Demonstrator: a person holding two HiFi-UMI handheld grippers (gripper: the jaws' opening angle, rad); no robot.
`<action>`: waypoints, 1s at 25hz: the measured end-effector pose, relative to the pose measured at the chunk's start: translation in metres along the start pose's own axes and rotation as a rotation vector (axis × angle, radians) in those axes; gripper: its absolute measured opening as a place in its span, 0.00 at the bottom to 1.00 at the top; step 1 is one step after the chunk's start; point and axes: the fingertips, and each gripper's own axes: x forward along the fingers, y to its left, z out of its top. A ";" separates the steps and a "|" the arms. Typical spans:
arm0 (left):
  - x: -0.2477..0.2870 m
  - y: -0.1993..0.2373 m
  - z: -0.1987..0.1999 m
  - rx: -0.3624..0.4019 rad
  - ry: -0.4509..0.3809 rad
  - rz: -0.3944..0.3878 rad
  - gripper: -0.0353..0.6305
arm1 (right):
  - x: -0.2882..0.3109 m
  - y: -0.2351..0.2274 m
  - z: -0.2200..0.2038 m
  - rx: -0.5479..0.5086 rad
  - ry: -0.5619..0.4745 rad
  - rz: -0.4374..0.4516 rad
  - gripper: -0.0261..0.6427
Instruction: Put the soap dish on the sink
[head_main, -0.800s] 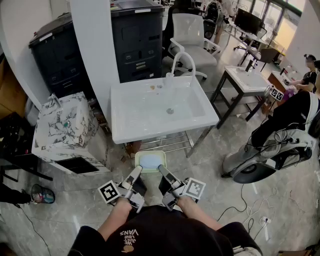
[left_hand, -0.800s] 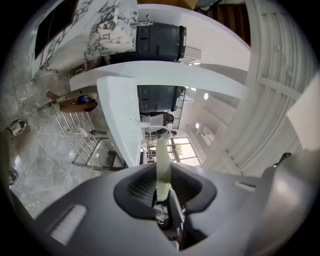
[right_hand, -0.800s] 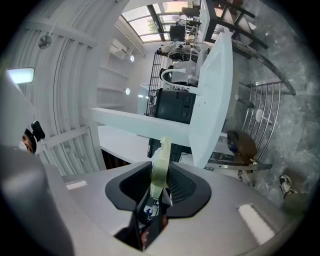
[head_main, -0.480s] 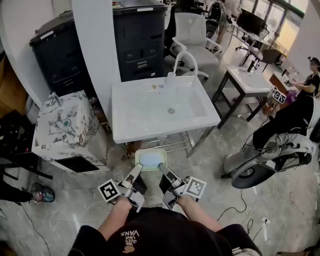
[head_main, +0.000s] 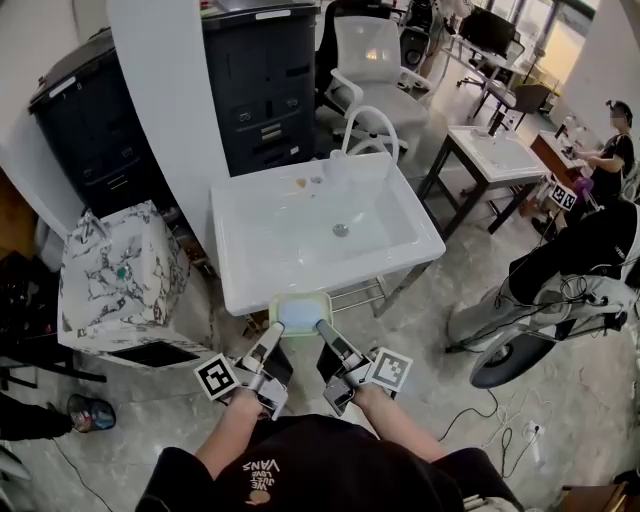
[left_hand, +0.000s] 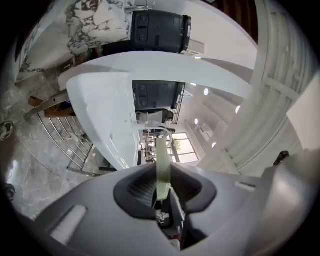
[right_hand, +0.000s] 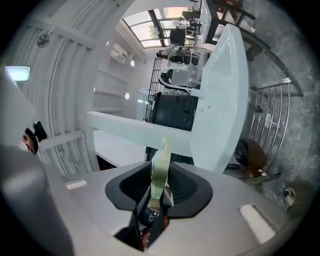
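A pale green soap dish (head_main: 300, 313) with a light blue inside hangs in the air just before the front edge of the white sink (head_main: 262, 280). Both grippers hold it by its near rim. My left gripper (head_main: 275, 334) is shut on the dish's left near edge, my right gripper (head_main: 323, 330) on its right near edge. In the left gripper view the dish (left_hand: 163, 165) shows edge-on as a thin green strip between the jaws, and in the right gripper view the dish (right_hand: 161, 172) is pinched the same way. The sink (left_hand: 107, 115) lies close ahead in both gripper views.
The sink carries a white curved tap (head_main: 366, 118) at its back rim and stands on a wire rack (head_main: 350, 293). A marble-patterned box (head_main: 115, 275) stands at the left, dark cabinets (head_main: 265, 80) behind. A white chair (head_main: 375, 65), a second sink table (head_main: 495, 155) and a seated person (head_main: 605, 150) are at the right.
The dish and both grippers have moved forward to the sink's front edge. The sink now looks nearer and lies right beside the dish.
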 end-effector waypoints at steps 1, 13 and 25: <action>0.005 0.001 0.010 0.002 0.009 -0.001 0.24 | 0.010 -0.002 0.003 -0.005 -0.006 0.000 0.18; 0.052 0.016 0.126 0.002 0.151 -0.008 0.24 | 0.125 -0.015 0.018 -0.007 -0.132 -0.012 0.18; 0.103 0.046 0.173 -0.031 0.161 -0.014 0.24 | 0.179 -0.053 0.054 0.022 -0.169 -0.050 0.18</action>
